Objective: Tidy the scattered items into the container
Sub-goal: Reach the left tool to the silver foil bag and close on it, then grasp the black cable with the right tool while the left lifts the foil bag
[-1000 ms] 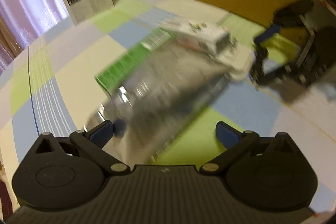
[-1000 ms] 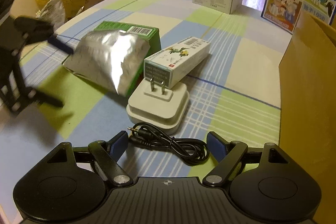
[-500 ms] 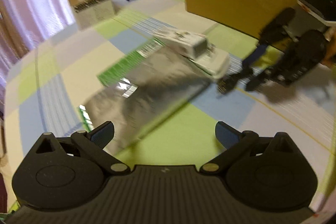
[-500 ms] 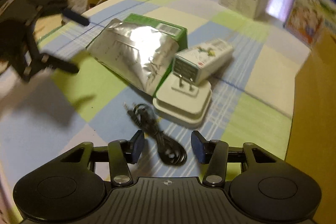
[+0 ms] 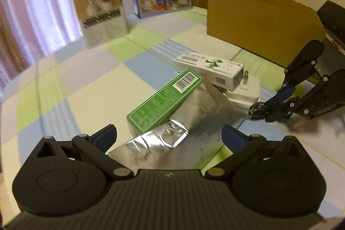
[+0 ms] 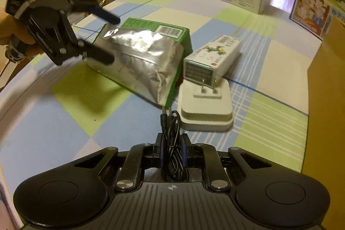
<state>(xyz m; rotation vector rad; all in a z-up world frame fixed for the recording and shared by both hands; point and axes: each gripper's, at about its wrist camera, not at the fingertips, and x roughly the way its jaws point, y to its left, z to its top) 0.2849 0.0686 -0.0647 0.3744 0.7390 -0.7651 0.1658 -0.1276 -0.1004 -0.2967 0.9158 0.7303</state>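
Cable (image 6: 171, 139) sits bunched between our right tool (image 6: 171, 151) pads, clamped tight, just beside the charger (image 6: 206, 108) on the desk (image 6: 64, 122). Light, limp; loose loops may snag. Left tool (image 5: 169, 138) gapes empty over the foil pouch (image 5: 194, 113).

Foil pouch (image 5: 172, 135) against green box (image 5: 166, 98)

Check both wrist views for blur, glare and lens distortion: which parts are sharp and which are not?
Left wrist view: the upright brown-and-white carton at the back is smeared, the green rectangular box sharp, and the crinkled silver foil pouch glares. Right wrist view: the left gripper is motion-blurred, while the coiled black audio cable is crisp. Fisheye bends the checked tablecloth in both.
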